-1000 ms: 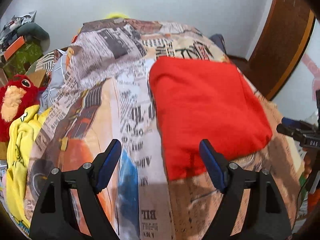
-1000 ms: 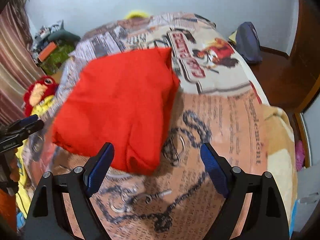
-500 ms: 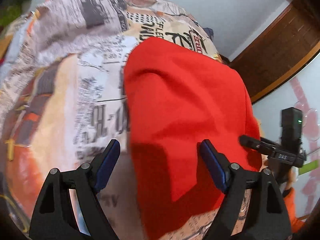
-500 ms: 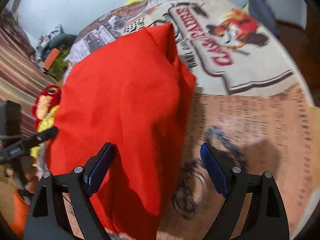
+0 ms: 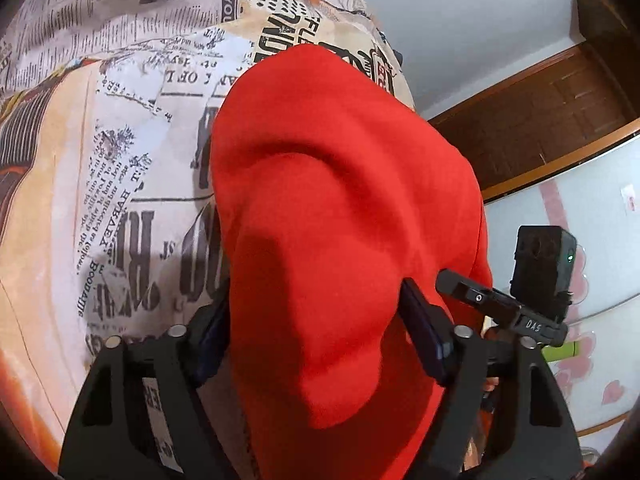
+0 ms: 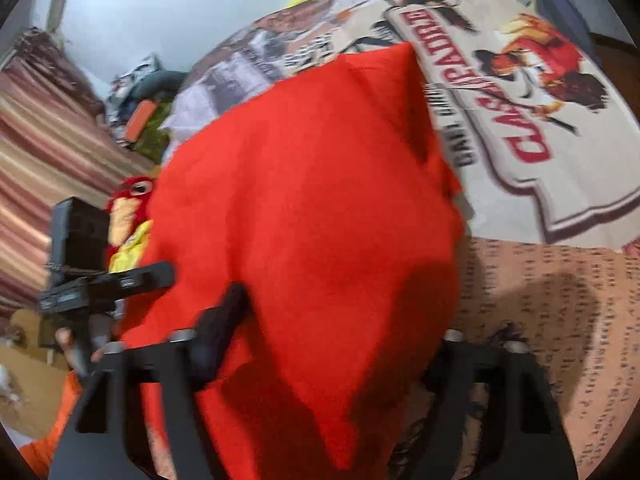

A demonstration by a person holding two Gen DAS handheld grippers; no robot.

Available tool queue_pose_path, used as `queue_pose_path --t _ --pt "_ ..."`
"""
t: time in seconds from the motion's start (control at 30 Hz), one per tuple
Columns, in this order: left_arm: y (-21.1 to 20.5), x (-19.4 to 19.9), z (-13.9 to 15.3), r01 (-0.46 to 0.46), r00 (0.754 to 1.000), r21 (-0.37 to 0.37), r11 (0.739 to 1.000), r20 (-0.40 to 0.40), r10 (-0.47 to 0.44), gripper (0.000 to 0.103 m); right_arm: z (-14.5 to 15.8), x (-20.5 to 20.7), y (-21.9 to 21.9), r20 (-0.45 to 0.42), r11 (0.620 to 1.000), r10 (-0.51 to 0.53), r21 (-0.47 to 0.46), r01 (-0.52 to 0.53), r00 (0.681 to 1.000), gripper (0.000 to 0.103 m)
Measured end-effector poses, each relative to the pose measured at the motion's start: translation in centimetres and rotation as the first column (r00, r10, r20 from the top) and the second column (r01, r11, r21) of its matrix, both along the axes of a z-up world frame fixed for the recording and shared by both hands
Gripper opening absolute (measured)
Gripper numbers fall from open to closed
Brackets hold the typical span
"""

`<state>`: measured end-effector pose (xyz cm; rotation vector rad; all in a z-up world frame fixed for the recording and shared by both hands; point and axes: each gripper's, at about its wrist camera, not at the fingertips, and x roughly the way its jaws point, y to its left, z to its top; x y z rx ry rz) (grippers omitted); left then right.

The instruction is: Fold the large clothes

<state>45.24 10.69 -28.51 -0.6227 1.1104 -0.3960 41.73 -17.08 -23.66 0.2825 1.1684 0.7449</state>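
Observation:
A folded red garment [image 5: 328,208] lies on a bed with a newspaper-print cover [image 5: 120,128]. My left gripper [image 5: 316,328] is open, its fingers on either side of the garment's near left corner, with cloth bulging between them. In the right wrist view the same red garment [image 6: 320,208] fills the middle. My right gripper [image 6: 340,320] is open around the garment's near right corner; its right finger is hidden under the cloth. Each gripper shows in the other's view: the right one [image 5: 504,308], the left one [image 6: 100,280].
A red plush bird [image 6: 128,208] and a yellow cloth [image 6: 128,248] lie at the bed's left side, by a striped curtain [image 6: 48,152]. A dark bag [image 6: 560,4] sits at the far right. A brown wooden door [image 5: 540,128] stands behind the bed.
Both grippers have moved forward and down from above the bed onto the red garment's near edge. The cloth now sits between the fingers of each.

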Motion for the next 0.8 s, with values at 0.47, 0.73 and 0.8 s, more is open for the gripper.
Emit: queue_pose_path --t 0.47,0.73,0.8 --pt "1.1 -5.3 8.8 -0.013 0.987 0.145 0.989 0.160 -0.011 0.036 6.4 -3.1 5.5 0.090 0.998 0.058 -0.039 -0.055 0.994 0.024" --pt "9.5 -7.6 11.6 -0.133 0.970 0.102 0.986 0.217 0.108 0.036 9.4 -3.6 12.6 0.172 0.992 0.127 -0.013 -0.126 0.977 0.024" --pt "11.7 -7.9 11.8 -0.159 0.966 0.102 0.982 0.221 0.133 0.036 9.5 -3.2 14.6 0.178 0.990 0.142 -0.008 -0.143 0.974 0.024"
